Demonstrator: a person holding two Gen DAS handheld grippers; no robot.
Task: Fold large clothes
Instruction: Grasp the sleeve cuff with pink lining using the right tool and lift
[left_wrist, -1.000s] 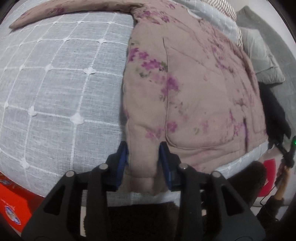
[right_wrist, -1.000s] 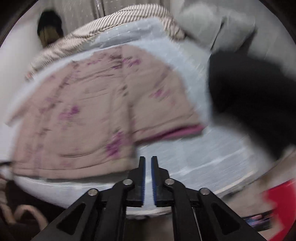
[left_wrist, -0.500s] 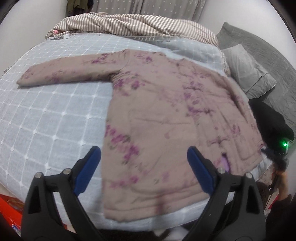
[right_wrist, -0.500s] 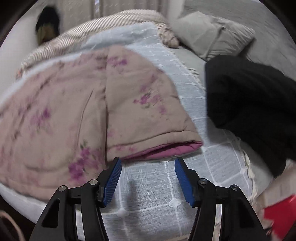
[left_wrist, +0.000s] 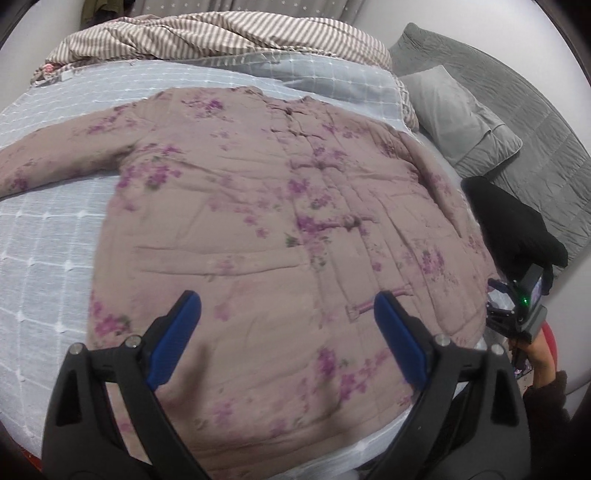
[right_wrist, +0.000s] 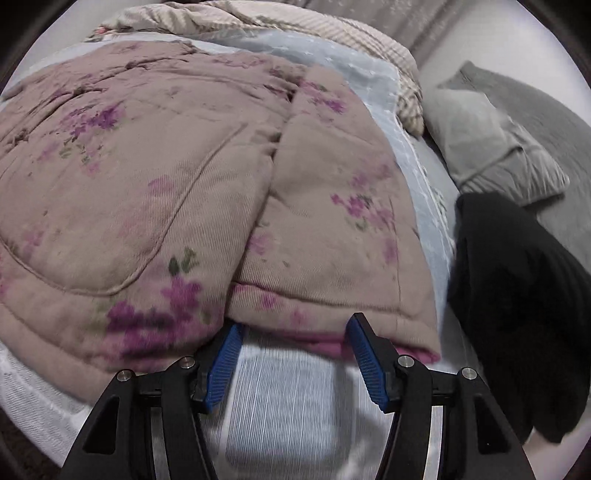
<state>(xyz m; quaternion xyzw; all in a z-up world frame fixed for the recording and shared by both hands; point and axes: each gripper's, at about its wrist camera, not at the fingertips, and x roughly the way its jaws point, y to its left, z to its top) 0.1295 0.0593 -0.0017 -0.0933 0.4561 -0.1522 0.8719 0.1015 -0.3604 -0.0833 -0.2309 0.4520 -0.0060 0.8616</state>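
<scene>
My bed's pale checked cover (left_wrist: 48, 236) carries the floral padded jacket (left_wrist: 258, 221) spread flat. Beyond the jacket lies a striped quilt (left_wrist: 221, 37); to its right, a grey pillow (left_wrist: 454, 110) and black garment (right_wrist: 517, 295).

We see our right hand-held gripper (right_wrist: 293, 334) with its blue pads spread at the folded sleeve's cuff edge of the floral padded jacket (right_wrist: 147, 177) lying on the pale checked bedspread (right_wrist: 288, 398), a black garment (right_wrist: 517, 295) lying just beside it.
</scene>
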